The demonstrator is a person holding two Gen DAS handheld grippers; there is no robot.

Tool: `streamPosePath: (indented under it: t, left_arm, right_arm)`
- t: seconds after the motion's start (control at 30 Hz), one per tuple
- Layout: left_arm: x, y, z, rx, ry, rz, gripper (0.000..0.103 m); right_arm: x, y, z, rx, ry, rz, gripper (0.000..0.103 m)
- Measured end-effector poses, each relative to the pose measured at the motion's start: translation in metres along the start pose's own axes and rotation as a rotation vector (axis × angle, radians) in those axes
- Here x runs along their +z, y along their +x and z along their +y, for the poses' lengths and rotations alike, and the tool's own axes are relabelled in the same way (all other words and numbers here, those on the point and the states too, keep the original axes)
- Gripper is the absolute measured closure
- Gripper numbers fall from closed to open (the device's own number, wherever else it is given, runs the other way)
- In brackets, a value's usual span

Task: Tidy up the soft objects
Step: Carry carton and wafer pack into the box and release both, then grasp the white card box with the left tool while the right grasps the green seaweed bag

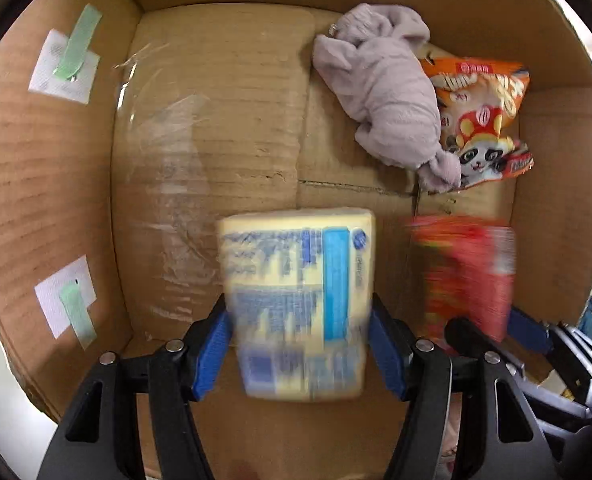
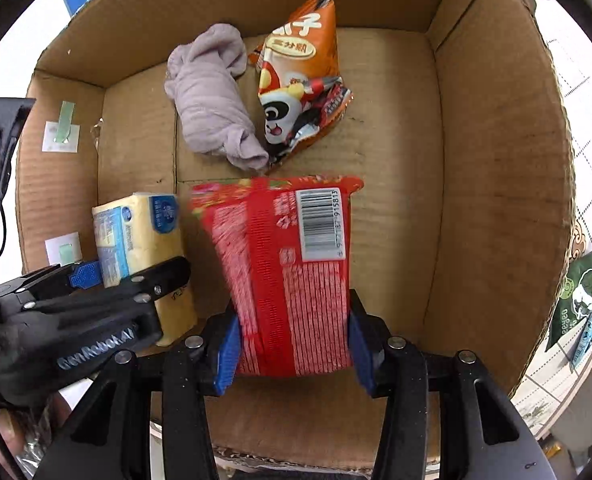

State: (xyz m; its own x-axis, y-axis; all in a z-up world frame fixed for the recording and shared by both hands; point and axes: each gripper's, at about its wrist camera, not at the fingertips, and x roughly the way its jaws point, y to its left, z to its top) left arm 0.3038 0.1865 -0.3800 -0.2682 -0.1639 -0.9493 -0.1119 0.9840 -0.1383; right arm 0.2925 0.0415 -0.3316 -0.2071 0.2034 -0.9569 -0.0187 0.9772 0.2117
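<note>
I hold two claws over a big cardboard box (image 2: 496, 160). I start at the left.

My left claw (image 1: 300, 344) is squeezed tight on a soft yellow pack (image 1: 298, 304) with blue writing. The pack sits right between my blue pads (image 1: 211, 344) and sticks out toward 12 o'clock. It looks blurry, so I think it is moving. It hangs above the box floor (image 1: 223, 120), which is bare on that side.

Next, toward 1 o'clock from that claw, a soft grey cloth (image 1: 388, 96) lies on the floor. An orange snack bag (image 1: 484, 116) with a panda on it touches the cloth on its right side.

My right claw (image 2: 293, 344) is squeezed tight on a red crinkly bag (image 2: 287, 272) with a barcode. The bag points to 12 o'clock from the claw. The yellow pack (image 2: 143, 240) is just beside it, at 9 o'clock. The grey cloth (image 2: 211, 100) and the panda bag (image 2: 300, 76) are farther up, at 12 o'clock.

I think my job now is to put both things down in the box. To do it well, I should go down slowly and squeeze softly, because these things squash. I should let go only when each one rests on the floor. I want the yellow pack on the bare left side and the red bag near the other snack bag, without bumping my claws together.
</note>
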Motion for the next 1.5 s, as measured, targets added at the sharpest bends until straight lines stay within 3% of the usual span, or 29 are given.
streamPosePath:
  t: [0.03, 0.1, 0.13, 0.33, 0.47, 0.57, 0.83, 1.17, 1.5]
  left_arm:
    - [0.0, -0.001, 0.001, 0.009, -0.005, -0.004, 0.033]
    - [-0.001, -0.006, 0.004, 0.051, -0.004, -0.024, 0.02]
    - [-0.003, -0.009, 0.004, 0.056, -0.001, -0.034, 0.016]
    - [-0.021, -0.039, -0.003, 0.064, -0.003, -0.107, 0.013]
    - [-0.045, -0.067, -0.001, 0.047, 0.006, -0.157, 0.013]
    - [-0.069, -0.088, -0.003, 0.038, 0.01, -0.214, 0.013]
    - [-0.122, -0.138, -0.033, 0.109, 0.041, -0.383, 0.013]
    - [-0.173, -0.184, -0.05, 0.099, 0.035, -0.5, 0.013]
    - [-0.198, -0.215, -0.09, 0.14, 0.089, -0.582, 0.013]
  right_arm:
    - [0.001, -0.001, -0.001, 0.0, 0.003, -0.003, 0.048]
    - [0.0, -0.007, -0.005, 0.004, 0.008, -0.008, 0.032]
    - [0.0, -0.009, -0.008, 0.01, 0.008, -0.013, 0.029]
    - [-0.01, -0.03, -0.014, -0.024, -0.025, -0.044, 0.025]
    - [-0.026, -0.046, -0.015, -0.042, -0.037, -0.064, 0.009]
    - [-0.033, -0.061, -0.018, -0.041, -0.042, -0.084, 0.009]
    - [-0.075, -0.1, -0.015, -0.068, -0.076, -0.197, 0.009]
    - [-0.129, -0.155, -0.018, -0.049, -0.107, -0.329, 0.009]
    - [-0.153, -0.191, -0.033, 0.04, -0.115, -0.387, 0.009]
